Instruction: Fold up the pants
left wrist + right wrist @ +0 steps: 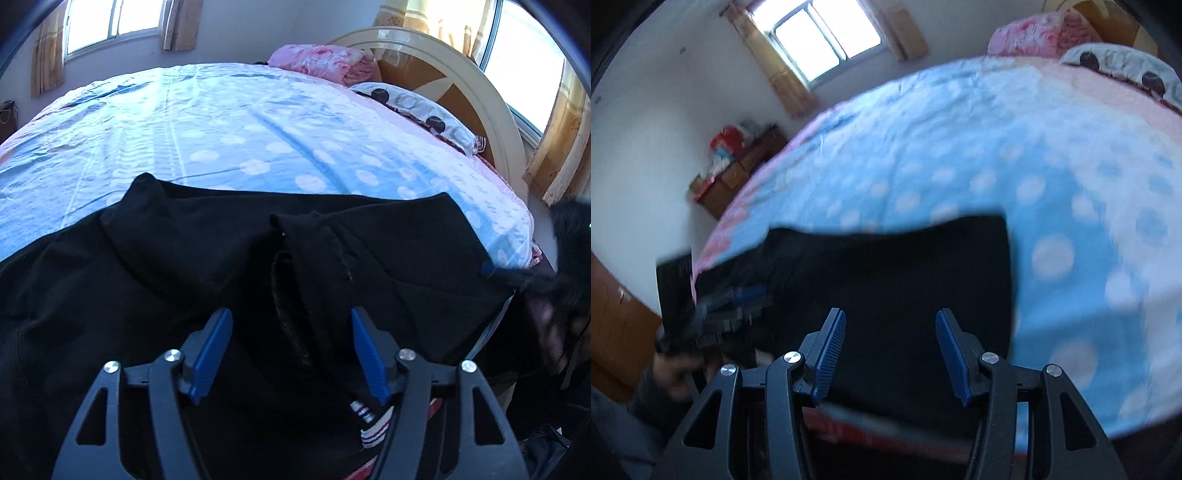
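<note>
While the black fleece pants (229, 258) lie bunched on the blue polka-dot bedsheet (221, 122) just beneath both tongs, the left gripper (291, 321) and right gripper (891, 325) hover wide and empty; pinching one flat hem edge apiece likely keeps the fold square.

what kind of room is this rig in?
A home bedroom, most likely: a bed with a dotted blue sheet and curved headboard, a pillow, curtained windows, and black pants laid out.

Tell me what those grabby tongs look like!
Both the left tongs and the right tongs look alike: black frames with triangle-shaped holes, shiny silver round bolts, and two flat blue ribbed pads at the tips.
</note>
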A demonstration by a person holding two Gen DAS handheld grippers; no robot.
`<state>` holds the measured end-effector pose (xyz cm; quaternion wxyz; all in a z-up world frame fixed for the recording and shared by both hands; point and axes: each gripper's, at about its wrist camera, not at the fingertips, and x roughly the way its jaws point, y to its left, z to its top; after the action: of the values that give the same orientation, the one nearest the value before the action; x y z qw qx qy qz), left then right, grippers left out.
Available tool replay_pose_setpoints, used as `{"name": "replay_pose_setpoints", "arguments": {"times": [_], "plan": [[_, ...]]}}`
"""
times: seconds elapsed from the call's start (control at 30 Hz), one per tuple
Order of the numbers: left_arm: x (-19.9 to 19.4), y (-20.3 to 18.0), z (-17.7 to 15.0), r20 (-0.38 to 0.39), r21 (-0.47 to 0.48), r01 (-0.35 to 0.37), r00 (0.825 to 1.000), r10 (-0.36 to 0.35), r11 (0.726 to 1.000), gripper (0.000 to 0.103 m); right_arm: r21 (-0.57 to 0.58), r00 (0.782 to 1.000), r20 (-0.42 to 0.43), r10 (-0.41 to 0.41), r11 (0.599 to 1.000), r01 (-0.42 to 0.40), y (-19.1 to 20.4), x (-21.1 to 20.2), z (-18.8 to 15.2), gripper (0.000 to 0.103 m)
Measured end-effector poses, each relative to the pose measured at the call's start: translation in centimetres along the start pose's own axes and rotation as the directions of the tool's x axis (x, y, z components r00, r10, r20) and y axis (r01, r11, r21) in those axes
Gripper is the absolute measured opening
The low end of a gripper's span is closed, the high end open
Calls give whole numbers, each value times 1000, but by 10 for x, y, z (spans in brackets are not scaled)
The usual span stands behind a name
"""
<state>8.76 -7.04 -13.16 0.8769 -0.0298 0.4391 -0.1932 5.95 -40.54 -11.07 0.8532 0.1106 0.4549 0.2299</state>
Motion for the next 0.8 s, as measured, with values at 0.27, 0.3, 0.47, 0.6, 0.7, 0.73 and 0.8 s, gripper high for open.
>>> {"name": "replay_pose_setpoints", "arguments": {"times": [0.27, 0.3, 0.47, 0.6, 0.7, 0.73, 0.8], "plan": [[5, -10, 0, 1, 52, -36, 999, 36, 998, 80, -137, 986, -52, -157, 979, 149, 18, 23, -7, 58], [5, -10, 0, 2, 52, -38, 999, 38, 998, 80, -137, 985, -55, -162, 979, 154, 19, 21, -5, 58], [1, -6, -1, 7, 33, -27, 1000, 27, 999, 80, -54, 997, 4, -83, 995, 83, 17, 1, 3, 58], [-9, -4, -1, 28, 35, -48, 999, 47, 998, 80, -43, 995, -4, -95, 995, 95, 17, 9, 9, 58], [-10, 0, -3, 35, 55, -117, 993, 115, 992, 91, -41, 995, 16, -98, 994, 98, 18, 12, 19, 58], [-10, 3, -4, 37, 55, -125, 992, 123, 991, 91, -27, 991, -14, -130, 991, 130, 12, 21, 22, 58], [-14, 10, -7, 41, 31, -105, 994, 104, 994, 91, -21, 982, -108, -156, 988, 154, 4, 38, 26, 59]]}}
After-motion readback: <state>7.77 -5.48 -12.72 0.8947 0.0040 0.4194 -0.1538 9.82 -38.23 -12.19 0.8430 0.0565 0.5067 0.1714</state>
